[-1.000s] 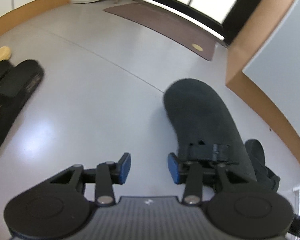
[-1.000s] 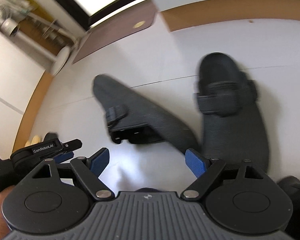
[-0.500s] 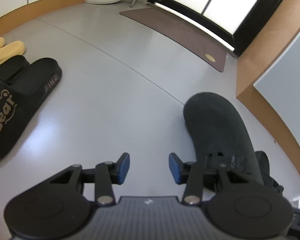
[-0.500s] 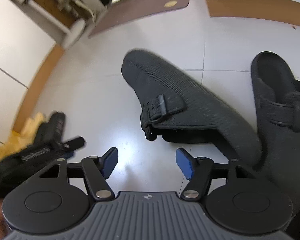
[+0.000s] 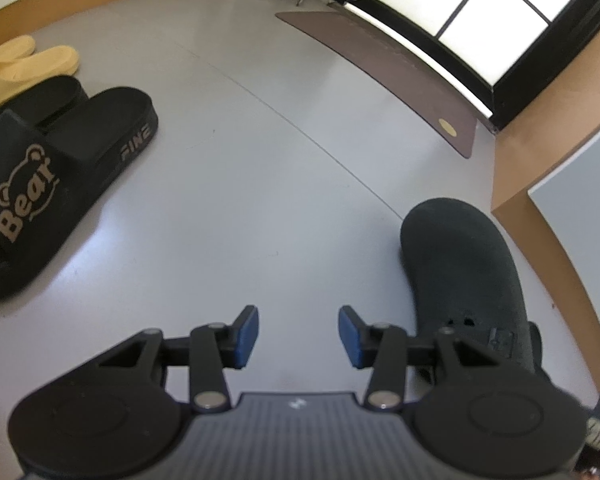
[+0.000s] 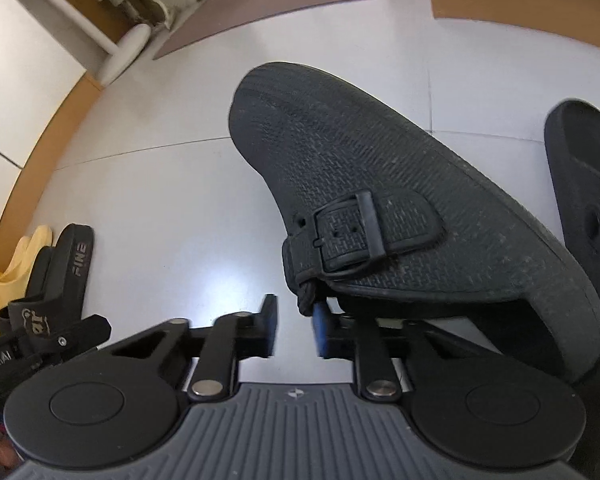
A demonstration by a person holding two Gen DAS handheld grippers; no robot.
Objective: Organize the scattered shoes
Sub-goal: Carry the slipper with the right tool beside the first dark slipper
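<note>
Left wrist view: the left gripper fills the bottom of the frame, its blue-padded fingers spread apart with only bare grey floor between them. To their right, in the lower right, lies a dark clog, sole up. At the left edge rests a black slide printed "Bear", with yellow slippers beyond it in the upper left. A brown mat lies before a door at the top.

Right wrist view: the right gripper sits at bottom centre, its fingers drawn close but still parted, just under the buckled strap of the overturned clog; whether they touch it is unclear. A second clog lies at the right edge.
</note>
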